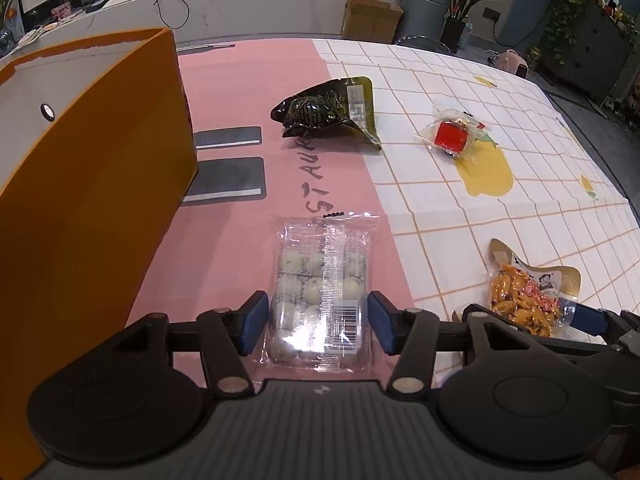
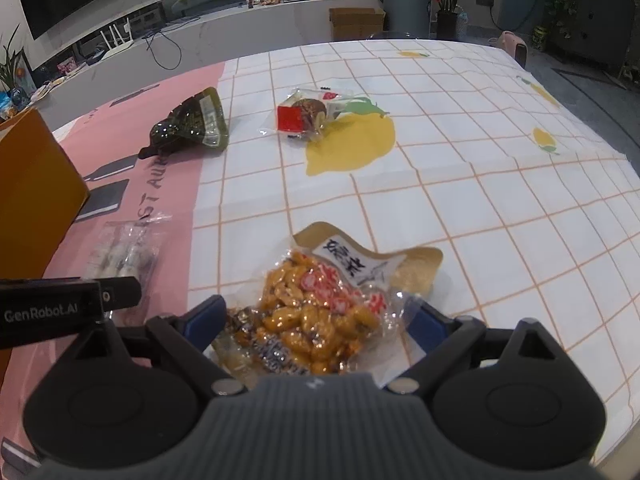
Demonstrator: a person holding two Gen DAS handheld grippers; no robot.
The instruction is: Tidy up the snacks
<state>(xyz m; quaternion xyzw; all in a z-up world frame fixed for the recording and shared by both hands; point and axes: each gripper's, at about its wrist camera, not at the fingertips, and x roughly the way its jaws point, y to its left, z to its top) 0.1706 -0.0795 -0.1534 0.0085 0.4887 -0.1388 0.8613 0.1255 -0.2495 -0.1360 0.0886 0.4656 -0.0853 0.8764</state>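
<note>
Nearest in the left wrist view, the left gripper (image 1: pixel 318 326) straddled a clear packet of white balls (image 1: pixel 318 288), its 2 blue pads (image 1: pixel 256 322) spread just outside the packet's long edges and apparently not pressing on it. The packet lay flat on the pink mat (image 1: pixel 240 92) with its long axis running away from the gripper, near end already between the jaws, so a squeeze across its short width looked like all the coming grasp would need. Just right of it, the right gripper (image 2: pixel 320 320) stood wide over a packet of orange snacks (image 2: pixel 320 312), fingers on either side of its near half; whether the pads touched the film could not be told. That packet lay on the checked cloth (image 2: pixel 520 200), its label end pointing away. Each hand was nearer its own packet. The orange box (image 1: pixel 92 184) stood close on the left, its inside mostly hidden by the near wall. Farther off lay 2 more snacks: a dark green pouch (image 1: pixel 328 110) at the mat's edge and a small clear bag with a red block (image 1: pixel 452 134) to the right, contents hard to make out. Both packets' near ends were cut off by the gripper bodies
</note>
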